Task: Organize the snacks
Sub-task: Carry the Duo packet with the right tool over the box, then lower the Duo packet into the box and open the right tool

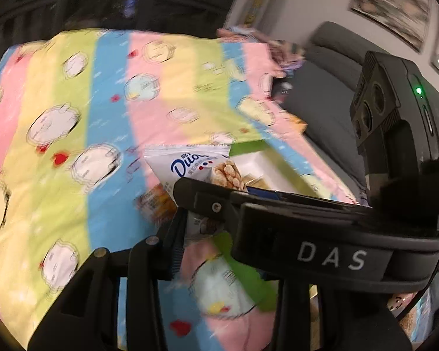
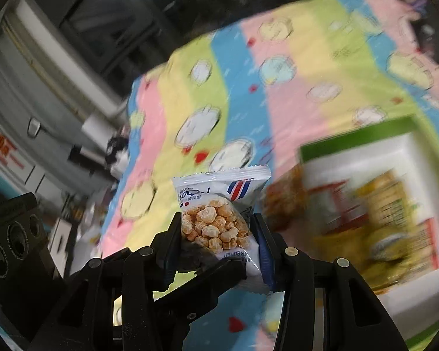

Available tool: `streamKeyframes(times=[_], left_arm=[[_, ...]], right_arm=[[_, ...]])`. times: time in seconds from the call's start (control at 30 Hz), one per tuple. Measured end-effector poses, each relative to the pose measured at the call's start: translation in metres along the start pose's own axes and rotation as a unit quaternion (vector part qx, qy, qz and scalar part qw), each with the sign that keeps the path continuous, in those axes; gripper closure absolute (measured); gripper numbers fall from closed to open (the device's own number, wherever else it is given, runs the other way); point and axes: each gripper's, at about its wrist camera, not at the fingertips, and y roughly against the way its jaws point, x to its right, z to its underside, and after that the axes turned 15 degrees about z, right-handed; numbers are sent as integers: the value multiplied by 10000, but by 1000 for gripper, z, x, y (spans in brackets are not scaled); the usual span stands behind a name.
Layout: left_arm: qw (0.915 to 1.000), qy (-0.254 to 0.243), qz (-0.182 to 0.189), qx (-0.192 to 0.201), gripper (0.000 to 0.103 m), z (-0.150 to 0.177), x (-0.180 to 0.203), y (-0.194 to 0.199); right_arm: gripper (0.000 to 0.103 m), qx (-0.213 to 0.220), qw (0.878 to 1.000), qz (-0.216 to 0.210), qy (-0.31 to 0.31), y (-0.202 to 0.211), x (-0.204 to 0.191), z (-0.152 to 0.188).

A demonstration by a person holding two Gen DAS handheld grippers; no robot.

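While both wrist cameras swing over a striped cartoon bedspread (image 1: pixel 108 93), my right gripper (image 2: pixel 218 242) clamps a small white snack packet (image 2: pixel 219 204) between its two blue-padded fingers (image 2: pixel 265 251). That packet stands upright in the grip, its serrated top seam and a printed heap of golden puffed balls showing above the fingertips, its lower end cut off behind the black linkage.

Seen from my left wrist, my left gripper (image 1: pixel 202 204) also pinches a snack packet (image 1: pixel 196 163), white with blue lettering that reads "Duo" before the upper finger cuts it off. The packet juts forward past the fingertips; its rear half is hidden between them. Just beyond it lies a white tray (image 1: pixel 266 169) with a green rim, resting on the bedspread; the same tray (image 2: pixel 421 152) fills the right side of the right wrist view, holding several yellow and red wrappers too blurred to read.

An orange-toned pack (image 1: pixel 158 204) lies on the bedspread just left of my left gripper, smeared by motion. A black device (image 1: pixel 395 102) with round lenses and a green light blocks the right of the left view, and whether it touches anything I cannot tell. Dark furniture behind the bed is indistinct.
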Motion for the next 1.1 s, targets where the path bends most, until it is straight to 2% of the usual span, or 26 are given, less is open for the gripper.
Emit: streamKeyframes(times=[0.2, 0.3, 0.43, 0.57, 0.73, 0.97, 1.0, 1.1], left_arm=[[9975, -483, 453, -245, 67, -25, 29, -59], [9946, -599, 709, -458, 67, -26, 34, -91], [9916, -518, 934, -732, 69, -26, 34, -124], [9893, -382, 973, -1015, 69, -22, 31, -150], [9885, -197, 840, -1242, 69, -15, 29, -167], [9881, 20, 777, -1324, 67, -9, 26, -175], [9880, 48, 783, -1327, 66, -9, 25, -175], [9888, 171, 674, -1321, 54, -7, 23, -171]], right_arm=[[55, 388, 9965, 413, -621, 17, 61, -16], [55, 420, 9925, 641, -955, 14, 95, -16], [55, 313, 9868, 940, -1284, 4, 120, -16], [55, 65, 9811, 1091, -1598, -12, 143, -11], [55, -182, 9763, 1296, -1722, -25, 155, -5], [55, -300, 9735, 1353, -1821, -29, 161, 0], [55, -303, 9732, 1367, -1823, -29, 161, 1], [55, -262, 9714, 1534, -1793, -26, 159, 1]])
